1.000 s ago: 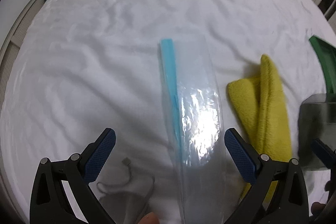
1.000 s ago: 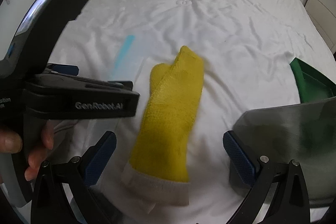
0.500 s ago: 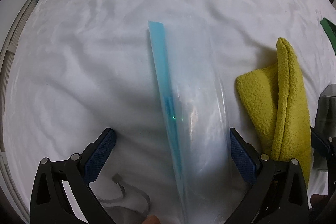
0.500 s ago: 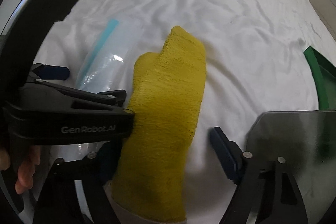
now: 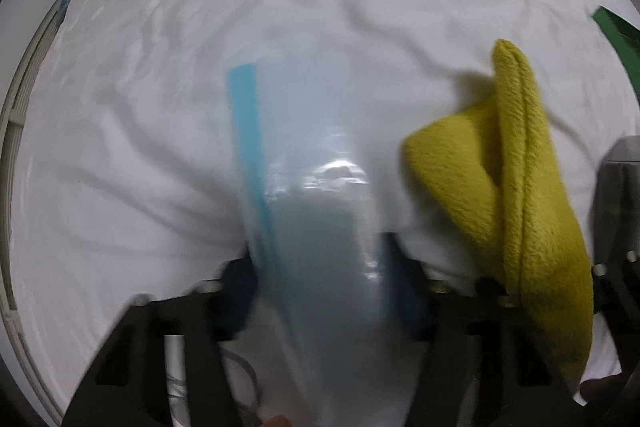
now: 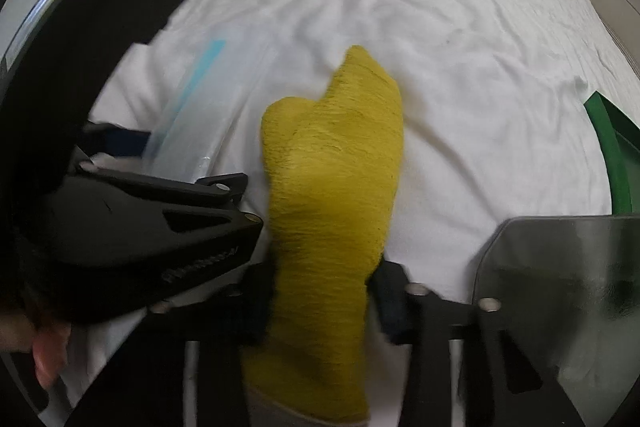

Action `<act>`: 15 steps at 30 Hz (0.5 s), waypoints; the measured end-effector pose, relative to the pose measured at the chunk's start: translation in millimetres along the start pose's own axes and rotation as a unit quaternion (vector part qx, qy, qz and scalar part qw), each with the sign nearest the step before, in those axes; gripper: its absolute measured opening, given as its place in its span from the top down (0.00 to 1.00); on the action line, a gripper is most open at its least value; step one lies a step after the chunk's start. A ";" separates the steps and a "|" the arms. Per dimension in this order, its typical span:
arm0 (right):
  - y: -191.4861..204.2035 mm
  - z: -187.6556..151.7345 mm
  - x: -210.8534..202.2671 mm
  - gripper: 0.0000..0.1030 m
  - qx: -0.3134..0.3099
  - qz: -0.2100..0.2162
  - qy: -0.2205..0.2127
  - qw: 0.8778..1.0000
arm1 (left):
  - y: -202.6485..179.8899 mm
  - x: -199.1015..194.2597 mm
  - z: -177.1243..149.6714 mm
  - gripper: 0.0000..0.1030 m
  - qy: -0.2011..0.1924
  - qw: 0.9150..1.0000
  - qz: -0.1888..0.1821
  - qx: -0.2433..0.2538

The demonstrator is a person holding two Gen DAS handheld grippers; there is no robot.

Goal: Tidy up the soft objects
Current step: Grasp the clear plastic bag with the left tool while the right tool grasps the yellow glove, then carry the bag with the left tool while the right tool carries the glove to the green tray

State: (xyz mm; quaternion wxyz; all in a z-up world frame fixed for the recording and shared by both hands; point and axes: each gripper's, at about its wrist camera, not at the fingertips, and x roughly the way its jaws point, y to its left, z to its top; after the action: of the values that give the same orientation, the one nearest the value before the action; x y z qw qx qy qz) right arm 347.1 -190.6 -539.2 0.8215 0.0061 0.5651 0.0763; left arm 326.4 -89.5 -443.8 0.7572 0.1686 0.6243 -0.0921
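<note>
Fingers (image 6: 394, 301) blurred, sock (image 6: 332, 187) cuff cropped

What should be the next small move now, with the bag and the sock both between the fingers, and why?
Probably lift the yellow sock slightly and bring its toe toward the blue-strip end of the plastic bag. The right gripper looks shut on the sock and the left gripper on the bag, and they lie side by side on the white sheet. Whether the bag's mouth is open is unclear.
</note>
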 end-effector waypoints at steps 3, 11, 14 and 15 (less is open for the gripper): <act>-3.3 -2.5 -3.0 0.80 0.001 0.002 -0.005 1.000 | -8.2 -10.3 -1.3 0.88 -0.009 1.000 0.002 0.003; -15.9 -9.4 -35.4 0.83 0.022 0.011 -0.050 0.998 | -1.1 -52.6 -4.8 0.96 -0.065 0.997 -0.021 -0.034; -15.8 -9.0 -55.6 0.83 0.020 0.012 -0.076 0.997 | 5.3 -74.7 -2.1 0.96 -0.089 0.994 -0.026 -0.055; -14.4 -8.7 -63.1 0.83 0.020 0.014 -0.084 0.996 | 10.2 -81.0 -4.3 0.96 -0.094 0.994 -0.025 -0.058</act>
State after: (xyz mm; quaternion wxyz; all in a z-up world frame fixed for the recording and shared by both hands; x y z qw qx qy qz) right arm 318.7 -213.9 -485.3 0.8645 0.0365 0.4955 0.0761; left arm 309.5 -84.2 -364.0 0.8187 0.0987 0.5585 -0.0902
